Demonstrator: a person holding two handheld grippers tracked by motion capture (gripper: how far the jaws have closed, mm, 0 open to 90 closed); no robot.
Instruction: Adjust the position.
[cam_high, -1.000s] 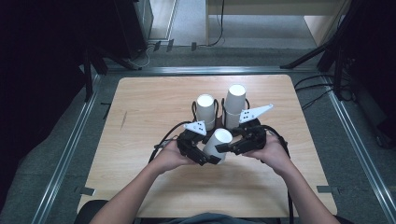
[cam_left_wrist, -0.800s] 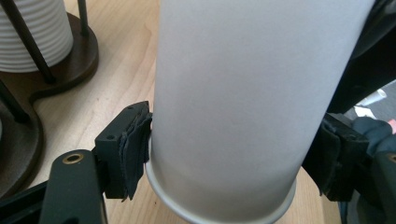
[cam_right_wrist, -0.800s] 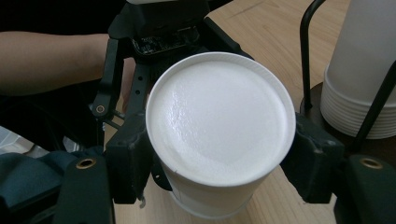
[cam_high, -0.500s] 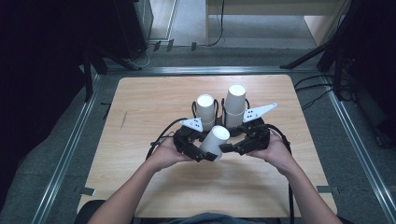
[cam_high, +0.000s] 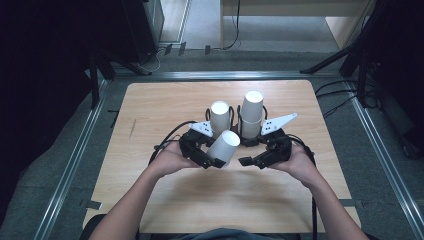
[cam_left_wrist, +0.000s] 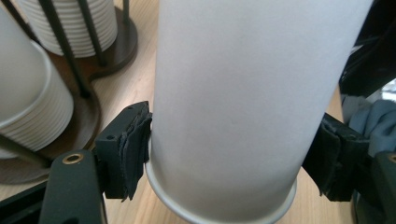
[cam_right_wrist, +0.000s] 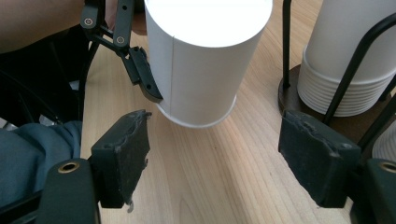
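Observation:
A white paper cup (cam_high: 224, 145) is held upside down and tilted just above the table, base up. My left gripper (cam_high: 216, 158) is shut on it. In the left gripper view both pads (cam_left_wrist: 133, 151) press the cup (cam_left_wrist: 233, 93) just above its rolled rim. To the cup's right, my right gripper (cam_high: 248, 158) is open. In the right gripper view its jaws (cam_right_wrist: 219, 156) stand wide apart over bare wood, with the cup (cam_right_wrist: 201, 60) and a left finger (cam_right_wrist: 140, 70) just ahead.
Two stacks of white cups (cam_high: 220, 114) (cam_high: 252, 107) stand in black wire holders on dark round bases just behind the grippers. The right stack (cam_right_wrist: 345, 70) sits close to my right jaw. The wooden table (cam_high: 165, 105) has bare room to the left and in front.
My left hand has carried the cup a little up and to the left, away from the right gripper. The right hand has stayed put.

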